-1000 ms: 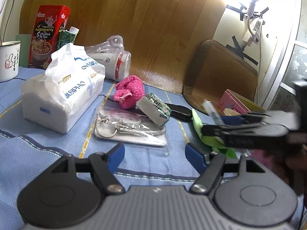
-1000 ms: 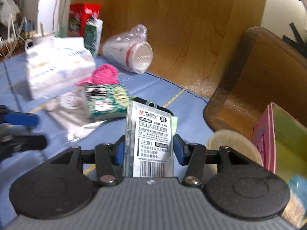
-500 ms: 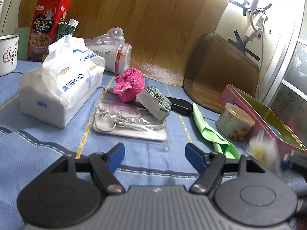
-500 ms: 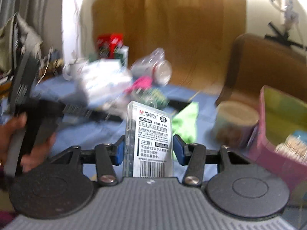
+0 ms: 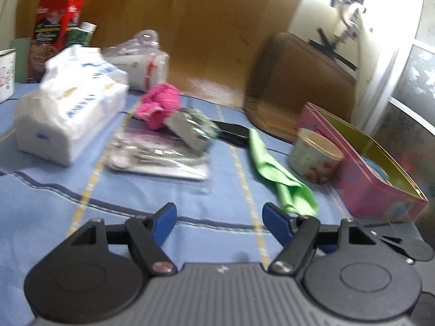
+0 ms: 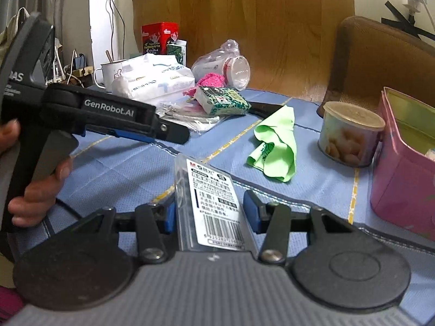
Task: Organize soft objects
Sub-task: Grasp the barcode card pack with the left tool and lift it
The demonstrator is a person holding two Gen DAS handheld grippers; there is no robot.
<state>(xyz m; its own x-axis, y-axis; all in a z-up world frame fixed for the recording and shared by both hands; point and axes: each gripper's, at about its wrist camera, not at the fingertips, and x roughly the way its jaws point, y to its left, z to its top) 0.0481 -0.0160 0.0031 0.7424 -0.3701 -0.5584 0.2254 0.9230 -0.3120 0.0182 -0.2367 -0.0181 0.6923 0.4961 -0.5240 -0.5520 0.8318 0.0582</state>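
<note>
The right gripper [image 6: 208, 212] is clamped on a clear plastic pack [image 6: 212, 203] with a barcode label, which stands tilted between the blue pads at the bottom centre of the right wrist view. The left gripper [image 5: 218, 224] has its jaws apart with nothing between them; only the blue cloth [image 5: 49, 206] shows in the gap. In the right view it appears at the left edge, held in a hand [image 6: 35, 190].

The step in hand looks like carrying the pack to the pink box [image 6: 402, 179] at the right edge, which stands open beside a round can [image 6: 350, 135]. The pack seems rigid, so I judge it is being cleared out of the way, not sorted as soft.

The soft things lie on the cloth: a green rag [image 5: 277, 174] right of centre in the left view, just left of the can, a pink knit ball [image 5: 160, 106] at upper centre, and a tissue pack [image 5: 68, 108] at the left.

The next move calls for swinging the pack right over the box rim before letting go. The free left gripper points toward the rag and could close on its near end.
</note>
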